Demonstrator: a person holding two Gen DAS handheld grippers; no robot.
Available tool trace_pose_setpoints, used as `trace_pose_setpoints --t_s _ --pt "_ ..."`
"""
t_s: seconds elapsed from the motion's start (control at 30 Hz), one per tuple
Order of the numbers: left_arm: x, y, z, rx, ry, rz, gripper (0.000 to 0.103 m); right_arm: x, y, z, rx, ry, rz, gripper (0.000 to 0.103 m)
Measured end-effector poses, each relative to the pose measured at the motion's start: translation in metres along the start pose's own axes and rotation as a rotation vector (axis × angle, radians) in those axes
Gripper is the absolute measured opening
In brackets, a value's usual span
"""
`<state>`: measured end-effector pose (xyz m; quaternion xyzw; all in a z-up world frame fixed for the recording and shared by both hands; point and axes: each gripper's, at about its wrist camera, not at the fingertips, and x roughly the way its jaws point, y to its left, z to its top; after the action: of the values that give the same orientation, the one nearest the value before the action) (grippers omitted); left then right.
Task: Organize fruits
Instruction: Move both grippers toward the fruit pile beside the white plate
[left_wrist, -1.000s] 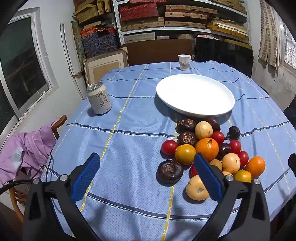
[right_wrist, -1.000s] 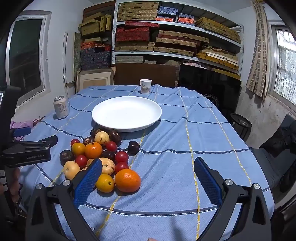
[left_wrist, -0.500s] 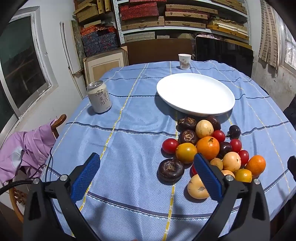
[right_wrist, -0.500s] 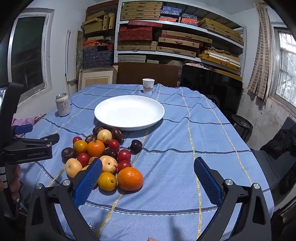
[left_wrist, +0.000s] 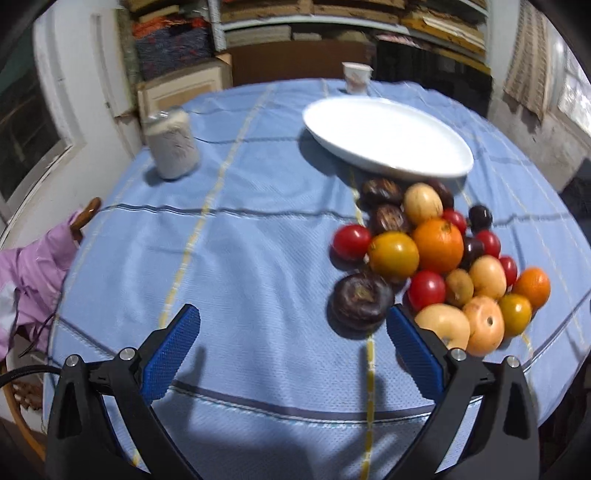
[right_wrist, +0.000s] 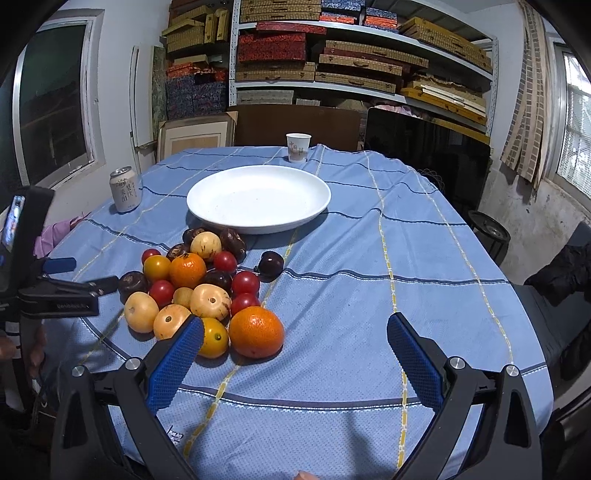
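A heap of fruit (left_wrist: 436, 262) lies on the blue tablecloth in front of an empty white plate (left_wrist: 388, 136): oranges, red tomatoes, yellow and dark purple fruits. My left gripper (left_wrist: 291, 343) is open and empty, low over the cloth, with a dark purple fruit (left_wrist: 360, 301) just ahead of its right finger. In the right wrist view the heap (right_wrist: 199, 288) lies to the left of my right gripper (right_wrist: 295, 354), which is open and empty. A large orange (right_wrist: 256, 332) sits just ahead of its left finger. The plate (right_wrist: 258, 197) lies beyond.
A drinks can (left_wrist: 171, 146) stands at the left of the table, also in the right wrist view (right_wrist: 125, 188). A paper cup (right_wrist: 298, 147) stands at the far edge. A lone dark fruit (right_wrist: 270, 263) lies right of the heap. A chair with pink cloth (left_wrist: 33, 266) is at the left.
My left gripper has moved forward and down towards the heap, and its view is blurred by motion. My right gripper has edged closer to the fruit. Both stay open.
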<state>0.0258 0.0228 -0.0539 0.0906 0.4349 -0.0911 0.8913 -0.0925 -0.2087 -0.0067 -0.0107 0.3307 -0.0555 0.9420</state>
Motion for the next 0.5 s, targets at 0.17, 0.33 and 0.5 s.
trace_pose_setpoints --t_s 0.17,0.33,0.5 --pt "0.018 -0.006 0.003 0.026 0.029 -0.031 0.099 -0.001 0.001 0.0 -0.015 -0.004 -0.005 0.099" --pt "0.027 -0.005 0.009 0.022 0.053 -0.107 0.097 0.003 -0.001 -0.001 -0.003 0.013 0.001 0.099" --pt "0.032 -0.001 0.011 0.013 0.068 -0.234 0.094 0.007 -0.001 0.001 0.001 0.026 0.009 0.099"
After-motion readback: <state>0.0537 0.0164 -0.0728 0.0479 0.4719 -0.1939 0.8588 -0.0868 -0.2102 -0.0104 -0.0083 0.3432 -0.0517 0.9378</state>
